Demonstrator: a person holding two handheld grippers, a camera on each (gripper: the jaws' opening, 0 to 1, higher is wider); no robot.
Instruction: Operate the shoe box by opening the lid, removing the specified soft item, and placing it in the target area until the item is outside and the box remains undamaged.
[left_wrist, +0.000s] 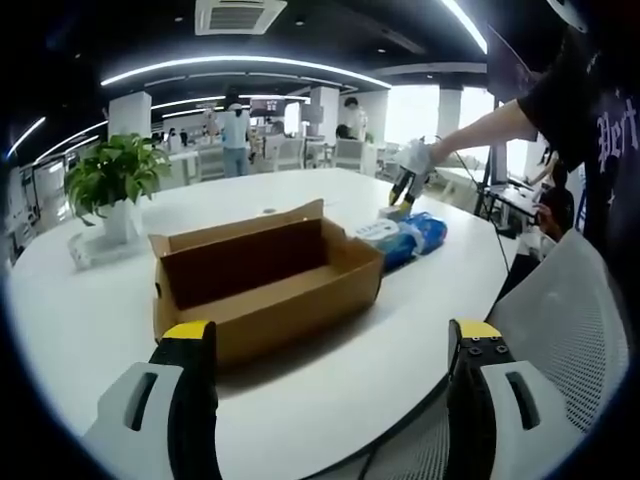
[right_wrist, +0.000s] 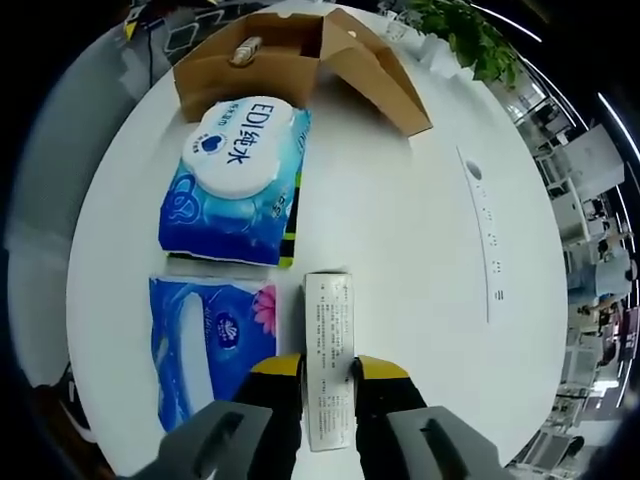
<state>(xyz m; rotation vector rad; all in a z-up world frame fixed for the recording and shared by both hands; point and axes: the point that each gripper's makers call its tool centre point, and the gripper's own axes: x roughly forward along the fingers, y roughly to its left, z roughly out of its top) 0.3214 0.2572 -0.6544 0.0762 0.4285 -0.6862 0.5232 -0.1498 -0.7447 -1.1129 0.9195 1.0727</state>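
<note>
Sitting at 12 o'clock, the brown shoe box (right_wrist: 300, 60) is open. Blue wipes pack (right_wrist: 235, 180) reads "EDI". Right gripper (right_wrist: 328, 385) squeezes a small white box (right_wrist: 330, 360); left gripper (left_wrist: 335, 350) gapes wide.

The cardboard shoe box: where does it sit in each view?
Left gripper view: cardboard shoe box at centre, lying open on the white table.
Right gripper view: cardboard shoe box at the top edge, beyond the wet-wipes pack.
Shared landmark: potted plant.
</note>
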